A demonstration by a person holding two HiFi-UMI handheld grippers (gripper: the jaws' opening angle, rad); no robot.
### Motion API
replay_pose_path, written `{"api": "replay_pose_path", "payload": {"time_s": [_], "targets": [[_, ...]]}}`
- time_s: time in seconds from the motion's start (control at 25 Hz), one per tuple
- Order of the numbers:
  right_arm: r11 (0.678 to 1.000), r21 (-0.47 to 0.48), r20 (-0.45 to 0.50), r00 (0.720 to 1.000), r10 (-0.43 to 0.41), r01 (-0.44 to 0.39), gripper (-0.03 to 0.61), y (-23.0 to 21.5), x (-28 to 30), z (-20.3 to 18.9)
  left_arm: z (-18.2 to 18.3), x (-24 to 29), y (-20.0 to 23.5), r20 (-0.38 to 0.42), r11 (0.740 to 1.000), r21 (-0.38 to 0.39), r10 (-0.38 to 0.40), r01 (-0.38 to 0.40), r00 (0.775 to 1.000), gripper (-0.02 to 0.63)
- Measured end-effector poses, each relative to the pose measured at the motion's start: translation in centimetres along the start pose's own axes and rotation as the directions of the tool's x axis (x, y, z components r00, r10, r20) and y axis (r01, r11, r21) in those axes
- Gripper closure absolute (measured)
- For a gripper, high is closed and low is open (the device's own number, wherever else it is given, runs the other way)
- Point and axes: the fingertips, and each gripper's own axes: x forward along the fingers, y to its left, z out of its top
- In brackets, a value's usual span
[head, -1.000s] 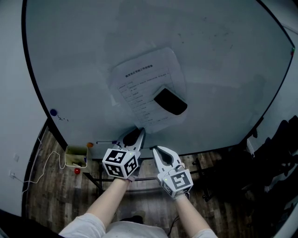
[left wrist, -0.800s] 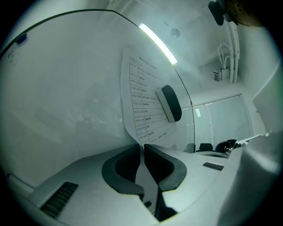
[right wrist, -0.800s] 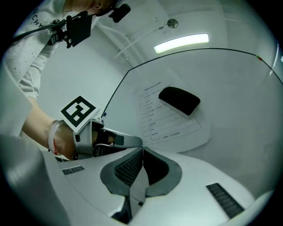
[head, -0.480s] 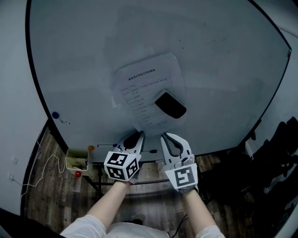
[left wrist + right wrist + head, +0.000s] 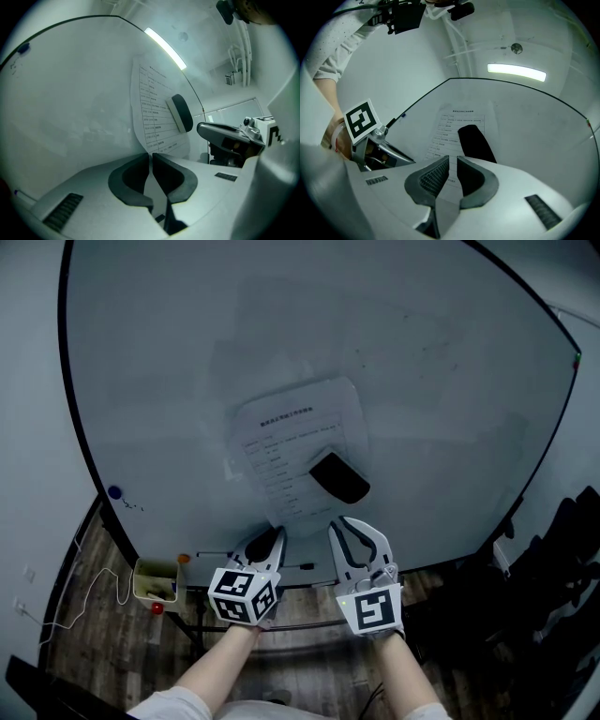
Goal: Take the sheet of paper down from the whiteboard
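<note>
Left gripper [image 5: 272,532], lower centre of the head view, has just closed on the bottom corner of the sheet of paper [image 5: 286,442], pinned mid-frame to the whiteboard [image 5: 169,381] by a black eraser [image 5: 339,477]. Your right gripper [image 5: 453,161], jaws just opening, holds nothing; next, it probably lifts that eraser.

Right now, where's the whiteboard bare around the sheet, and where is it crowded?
The whiteboard is bare above the sheet of paper and right of it, out to its edge; left too, up to the blue magnet. Crowded: the sheet's lower right, under the black eraser.
</note>
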Motion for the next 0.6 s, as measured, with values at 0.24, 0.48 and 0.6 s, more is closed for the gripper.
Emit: {"api": "replay_pose_path", "payload": {"time_s": [0.24,0.48,0.6], "targets": [[0.999,-0.048,0.003,1.000,0.000,0.000,0.463,-0.4,0.4,0.5,0.2,-0.2,0.3,0.013,1.000,0.004,0.010,-0.010,1.000,0.578],[0.999,-0.008,0.064,0.997,-0.051,0.051,0.402,-1.5,0.9,1.2,0.4,-0.3,0.8,0.017,1.000,0.013,0.016,-0.016,1.000,0.578],[0.992,0.106,0.103,0.991,-0.084,0.073,0.382,-2.6,1.3,1.2,0.4,-0.1,0.9,0.015,1.000,0.014,0.017,-0.017,1.000,0.578]]}}
